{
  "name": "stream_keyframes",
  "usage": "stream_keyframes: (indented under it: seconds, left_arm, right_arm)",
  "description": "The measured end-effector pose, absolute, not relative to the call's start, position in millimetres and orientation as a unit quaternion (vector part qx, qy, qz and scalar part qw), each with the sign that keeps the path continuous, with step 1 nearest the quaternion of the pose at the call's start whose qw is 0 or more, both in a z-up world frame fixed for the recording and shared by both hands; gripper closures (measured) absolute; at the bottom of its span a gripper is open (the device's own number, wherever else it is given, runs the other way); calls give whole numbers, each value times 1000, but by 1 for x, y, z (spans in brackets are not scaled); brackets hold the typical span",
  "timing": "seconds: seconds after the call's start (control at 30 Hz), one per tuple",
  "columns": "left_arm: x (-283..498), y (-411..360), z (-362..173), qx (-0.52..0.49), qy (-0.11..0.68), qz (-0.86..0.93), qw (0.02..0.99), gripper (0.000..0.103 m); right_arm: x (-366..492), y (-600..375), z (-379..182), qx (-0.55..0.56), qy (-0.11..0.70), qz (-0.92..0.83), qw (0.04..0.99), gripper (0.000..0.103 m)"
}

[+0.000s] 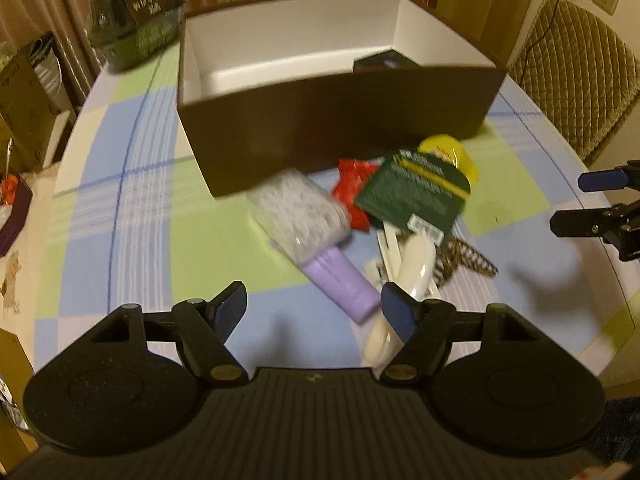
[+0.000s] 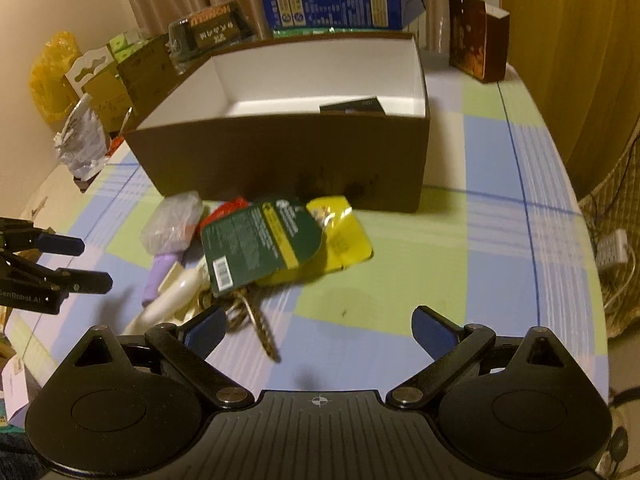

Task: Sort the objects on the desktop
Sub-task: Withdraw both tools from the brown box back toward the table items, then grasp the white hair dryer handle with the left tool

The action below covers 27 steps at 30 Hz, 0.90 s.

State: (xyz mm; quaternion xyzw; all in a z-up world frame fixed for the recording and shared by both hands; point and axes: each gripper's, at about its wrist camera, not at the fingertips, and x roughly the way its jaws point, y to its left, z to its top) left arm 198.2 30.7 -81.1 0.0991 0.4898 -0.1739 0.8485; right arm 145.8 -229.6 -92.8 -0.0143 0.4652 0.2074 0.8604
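Left wrist view: left gripper (image 1: 313,307) gapes empty above a lilac-handled hairbrush (image 1: 316,240). Right gripper (image 2: 316,330), jaws wide, holds nothing. Both hover before the brown cardboard box (image 1: 340,120); the green-and-yellow card packet (image 1: 416,196) lies just before it.

Both wrist views angled down, sharing box (image 1: 340,120)

In front of the one brown box (image 2: 280,160) lie one green card (image 2: 260,244), one yellow packet (image 2: 344,240), one red packet (image 1: 352,188), one purple brush (image 1: 320,240).
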Motion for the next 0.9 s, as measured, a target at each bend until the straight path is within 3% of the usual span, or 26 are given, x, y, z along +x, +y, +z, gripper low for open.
stream_keyframes:
  seconds: [0.63,0.9]
  left_arm:
    - [177,25,-105,93,509,-186,835,33]
    - [175,18,-123,100,518,-211,823,39]
  right_arm:
    - [134,-234,-110,-21,486,204,850,6]
    - [133,-239,-116,-15,494,193,848,6]
